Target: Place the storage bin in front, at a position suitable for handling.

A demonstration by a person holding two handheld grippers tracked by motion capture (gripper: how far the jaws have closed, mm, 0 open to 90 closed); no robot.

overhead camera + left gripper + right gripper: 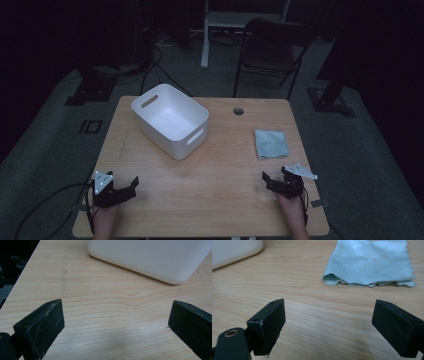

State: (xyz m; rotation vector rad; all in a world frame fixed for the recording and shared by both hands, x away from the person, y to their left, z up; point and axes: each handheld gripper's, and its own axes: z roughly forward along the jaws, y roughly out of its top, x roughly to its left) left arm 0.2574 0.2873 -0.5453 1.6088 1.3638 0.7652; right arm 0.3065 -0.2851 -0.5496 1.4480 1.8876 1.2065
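Bench [210,185]: wood, bare middle btwn the tools. White bin [170,120] sits far left-centre, turned at an angle, nothing inside. Blue cloth [270,143] lies flat right of the bin, well apart, just beyond the right tool [272,181]. Left tool [131,186] near left corner. Both tools w/ jaws spread wide, holding nothing, over bare wood.

The table [100,315] is pale wood with a smooth, faintly sheened grain. The bin [150,257] looks like smooth, matt white plastic. The cloth [369,262] is light blue woven fabric with a fine waffle texture. The fingers [268,325] are matt, scuffed black.
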